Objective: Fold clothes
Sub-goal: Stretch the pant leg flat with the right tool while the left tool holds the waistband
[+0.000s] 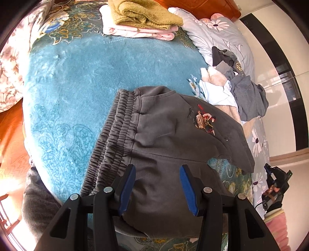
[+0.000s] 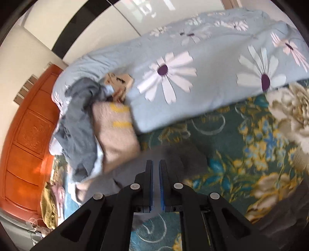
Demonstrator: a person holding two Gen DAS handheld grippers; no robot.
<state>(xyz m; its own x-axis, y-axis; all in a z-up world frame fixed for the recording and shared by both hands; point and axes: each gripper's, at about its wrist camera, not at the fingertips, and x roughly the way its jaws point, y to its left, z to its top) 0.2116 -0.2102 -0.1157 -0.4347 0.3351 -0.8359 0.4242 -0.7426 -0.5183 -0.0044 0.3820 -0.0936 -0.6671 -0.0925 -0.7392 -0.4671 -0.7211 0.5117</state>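
1. Left gripper (image 1: 157,190): jaws spread wide, blue pads (image 1: 129,188) apart, poised over the grey trousers (image 1: 158,135) with nothing clamped between them.
2. Right gripper (image 2: 156,185): jaws nearly closed, only a thin slit between the pads. Grey cloth (image 2: 185,156) lies blurred at the tips; whether it is pinched cannot be told.
3. The trousers lie flat on the teal blanket (image 1: 77,81), elastic waistband (image 1: 114,135) to the left. Their long axis runs from waistband rightward toward the embroidered motif (image 1: 204,121) and the folded edge.
4. Beyond, an unsorted heap of clothes (image 1: 241,92) rests on the flowered quilt (image 2: 193,58).
5. Far side of the blanket: a folded stack, olive towel (image 1: 143,13) atop pink cloth (image 1: 135,31).
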